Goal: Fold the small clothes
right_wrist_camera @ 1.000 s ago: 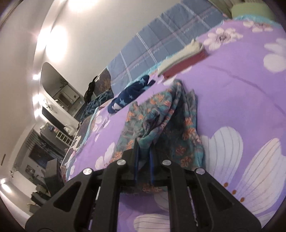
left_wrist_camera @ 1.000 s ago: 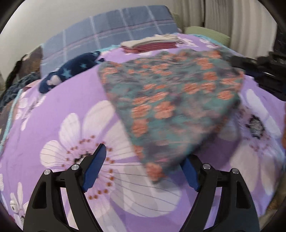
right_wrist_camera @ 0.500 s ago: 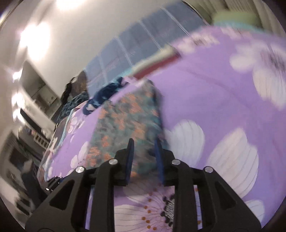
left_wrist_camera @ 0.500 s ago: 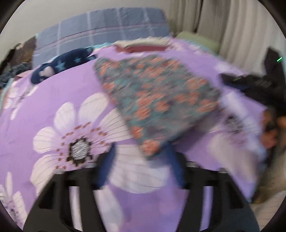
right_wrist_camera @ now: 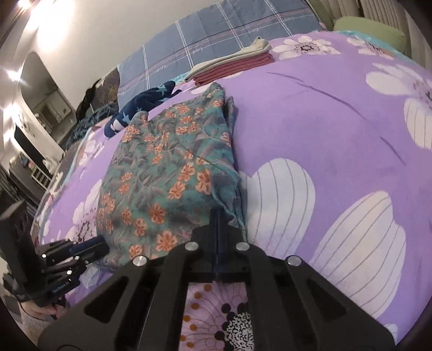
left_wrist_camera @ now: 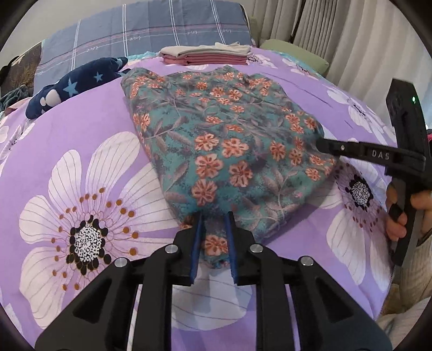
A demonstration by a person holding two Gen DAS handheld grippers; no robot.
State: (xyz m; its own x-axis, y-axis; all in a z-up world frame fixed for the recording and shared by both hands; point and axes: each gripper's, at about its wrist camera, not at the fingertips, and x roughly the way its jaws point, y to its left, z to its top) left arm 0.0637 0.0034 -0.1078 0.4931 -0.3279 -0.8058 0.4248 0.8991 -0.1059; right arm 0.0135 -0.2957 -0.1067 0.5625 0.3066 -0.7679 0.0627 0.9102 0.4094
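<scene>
Teal floral garment point(left_wrist_camera: 229, 140), soft and limp at frame centre: left gripper point(left_wrist_camera: 214, 229) jaws narrowed on its near corner, right gripper point(right_wrist_camera: 218, 216) jaws closed pinching its edge; best gripped at corners.

A bed fills the view ahead, spread with a purple sheet point(left_wrist_camera: 113, 118) printed with large white flowers. At its far end, straight ahead, a blue plaid pillow point(left_wrist_camera: 151, 27) leans against a plain pale wall point(right_wrist_camera: 113, 29). Further right hang cream pleated curtains point(left_wrist_camera: 337, 40), with a green cushion point(left_wrist_camera: 297, 55) at their foot. Off to the left the room opens out — an arched recess point(right_wrist_camera: 40, 89) in the wall, dark shelving point(right_wrist_camera: 32, 151) below it, details too small to tell. Bright ceiling lamps point(right_wrist_camera: 35, 10) glare at upper left, casting warm light over the wall.
</scene>
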